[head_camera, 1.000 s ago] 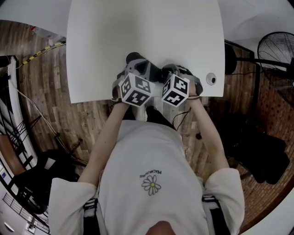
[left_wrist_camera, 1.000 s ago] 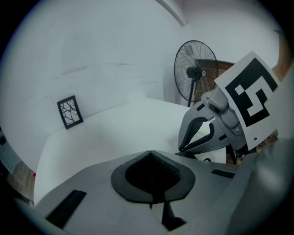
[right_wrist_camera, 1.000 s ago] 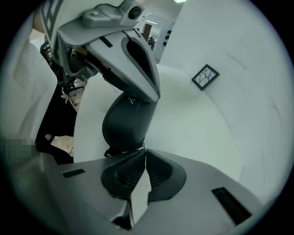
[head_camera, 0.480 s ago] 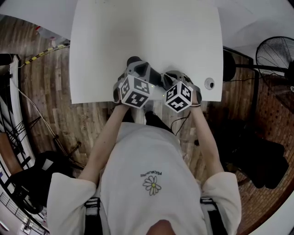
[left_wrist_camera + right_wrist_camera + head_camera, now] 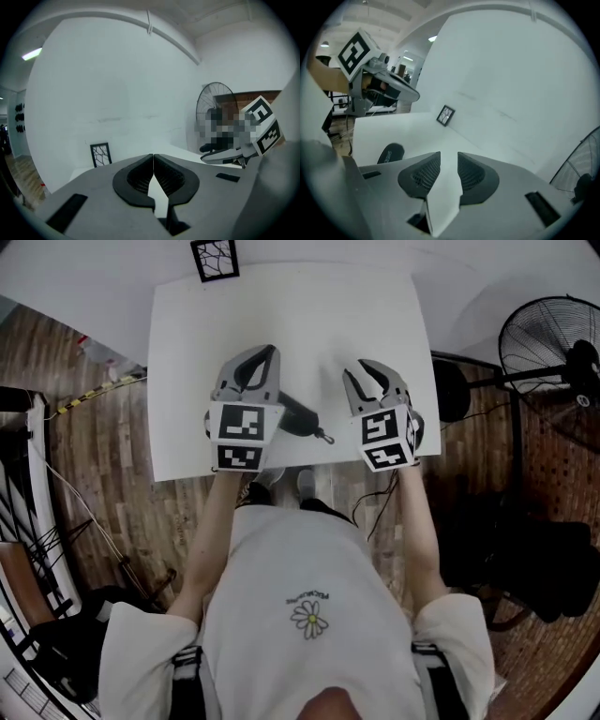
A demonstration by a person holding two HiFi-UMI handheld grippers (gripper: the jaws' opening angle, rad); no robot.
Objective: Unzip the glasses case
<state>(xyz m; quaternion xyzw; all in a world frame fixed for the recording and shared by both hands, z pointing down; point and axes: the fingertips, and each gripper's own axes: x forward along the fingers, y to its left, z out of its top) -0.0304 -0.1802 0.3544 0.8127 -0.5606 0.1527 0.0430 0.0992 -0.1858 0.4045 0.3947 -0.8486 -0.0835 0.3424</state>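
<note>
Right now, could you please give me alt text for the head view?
Seen from above, a person holds the left gripper and right gripper over a white table, neither gripping the dark glasses case lying between them. A framed pattern card sits at the table's far edge.

Dark oval glasses case [image 5: 296, 416] flat on white table [image 5: 309, 324], near front edge.

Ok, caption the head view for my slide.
Left gripper and right gripper hover over the table, glasses case lying between them.
</note>
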